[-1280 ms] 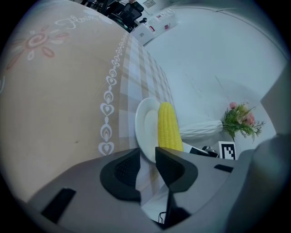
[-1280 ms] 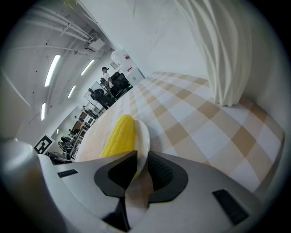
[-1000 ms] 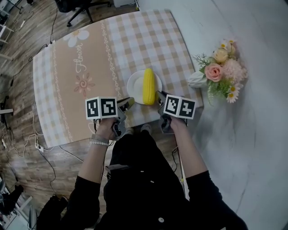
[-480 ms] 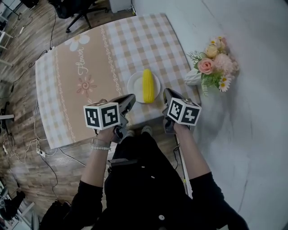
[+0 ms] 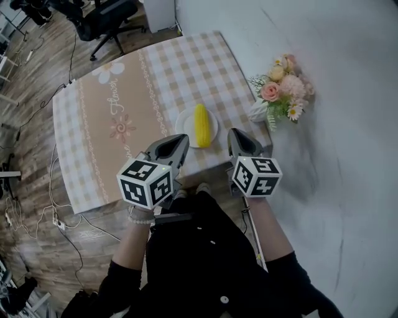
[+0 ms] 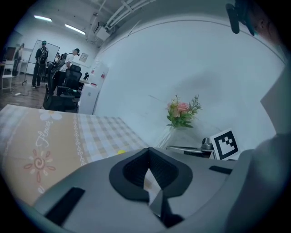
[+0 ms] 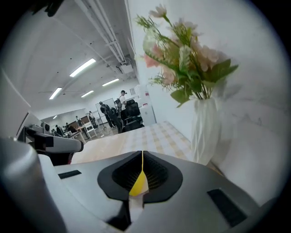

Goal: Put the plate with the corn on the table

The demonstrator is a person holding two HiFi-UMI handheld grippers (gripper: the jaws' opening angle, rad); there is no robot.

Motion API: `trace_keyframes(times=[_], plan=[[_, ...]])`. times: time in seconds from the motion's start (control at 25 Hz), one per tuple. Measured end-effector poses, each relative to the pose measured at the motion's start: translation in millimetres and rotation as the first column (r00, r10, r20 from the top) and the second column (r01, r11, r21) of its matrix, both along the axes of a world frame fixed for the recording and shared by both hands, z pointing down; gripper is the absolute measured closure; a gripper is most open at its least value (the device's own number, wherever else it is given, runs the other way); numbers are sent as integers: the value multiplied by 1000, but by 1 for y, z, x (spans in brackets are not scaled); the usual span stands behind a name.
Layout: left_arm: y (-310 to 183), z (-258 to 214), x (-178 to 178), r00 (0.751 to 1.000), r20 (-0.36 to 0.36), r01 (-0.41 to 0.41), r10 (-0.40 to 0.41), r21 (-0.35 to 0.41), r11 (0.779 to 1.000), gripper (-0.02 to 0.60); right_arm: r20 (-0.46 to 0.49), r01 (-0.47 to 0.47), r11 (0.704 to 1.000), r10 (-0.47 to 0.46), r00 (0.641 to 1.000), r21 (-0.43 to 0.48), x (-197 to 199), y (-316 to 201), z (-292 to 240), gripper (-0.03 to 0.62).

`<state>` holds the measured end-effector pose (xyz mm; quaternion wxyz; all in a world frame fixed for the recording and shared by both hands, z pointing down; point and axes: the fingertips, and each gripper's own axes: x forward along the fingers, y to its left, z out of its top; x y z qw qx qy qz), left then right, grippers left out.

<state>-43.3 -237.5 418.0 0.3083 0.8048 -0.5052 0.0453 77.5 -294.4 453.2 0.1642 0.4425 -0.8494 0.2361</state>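
A yellow corn cob [image 5: 201,124] lies on a white plate [image 5: 185,122] near the front right edge of the table [image 5: 106,124]. The plate rests flat on the checked cloth, untouched. My left gripper [image 5: 179,143] hovers just short of the plate on its left, jaws shut and empty. On the right, my right gripper [image 5: 236,136] is also shut and empty. In the left gripper view, the left gripper [image 6: 148,152] shows only a thin seam. In the right gripper view, a sliver of the corn [image 7: 137,183] shows past the right gripper [image 7: 142,157].
A white vase of pink and cream flowers [image 5: 278,93] stands at the table's right corner against the white wall. An office chair [image 5: 106,18] is beyond the far edge. Cables [image 5: 37,205] trail on the wooden floor at the left.
Both grippers have drawn back from the plate towards the person and risen closer to the camera. The plate and corn stay where they were on the table.
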Motion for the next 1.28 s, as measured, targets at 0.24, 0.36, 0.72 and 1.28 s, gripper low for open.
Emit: trace_keyframes(times=[0.24,0.36,0.72,1.28], plan=[[16,-28,3,997,70,-31,26,78,996,568,-14,30,990,-28,1000,140,1,18,-46,552],[18,-44,1,993,117,-47,33,118,992,568,-28,41,980,-36,999,195,0,21,-68,551],[38,-79,13,979,191,-106,64,219,970,569,-47,33,950,-20,999,310,13,48,-114,551],[46,-99,23,963,251,-170,97,287,943,568,-26,42,937,-36,999,346,8,65,-142,551]])
